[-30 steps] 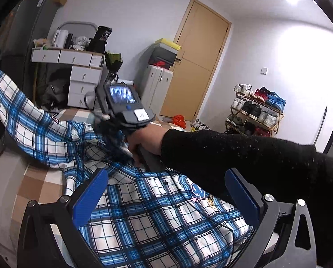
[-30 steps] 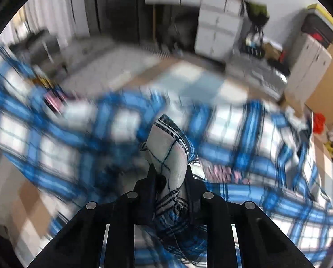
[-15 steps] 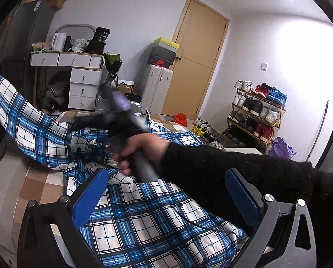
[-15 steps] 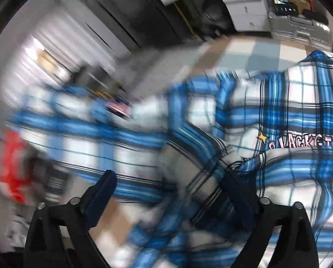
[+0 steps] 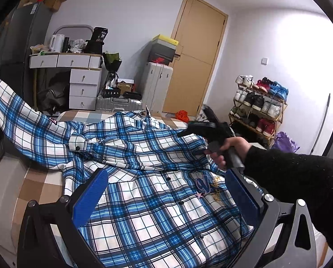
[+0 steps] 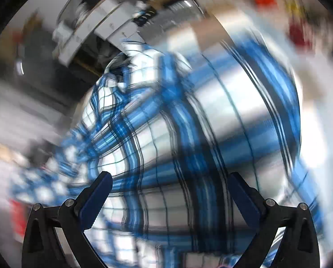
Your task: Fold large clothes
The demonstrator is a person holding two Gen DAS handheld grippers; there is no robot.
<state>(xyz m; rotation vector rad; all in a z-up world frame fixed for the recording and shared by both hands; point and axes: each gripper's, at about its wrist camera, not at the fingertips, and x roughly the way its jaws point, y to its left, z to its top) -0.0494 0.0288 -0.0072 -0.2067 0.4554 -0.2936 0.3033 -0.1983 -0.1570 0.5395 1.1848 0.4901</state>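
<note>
Both tongs gape, empty — left tongs point(image 5: 164, 192) and right tongs point(image 6: 169, 192) over the shirt point(image 5: 144, 178). Pinch a sleeve edge cleanly — one layer, then fold inward.

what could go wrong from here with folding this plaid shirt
The folded-over sleeve lies bunched and creased across the plaid shirt, so later folds may trap wrinkles. The right gripper is open above the cloth and its view is heavily blurred, so a fast re-grasp could miss or snag extra layers. The left gripper is open too, so nothing pins the shirt.
</note>
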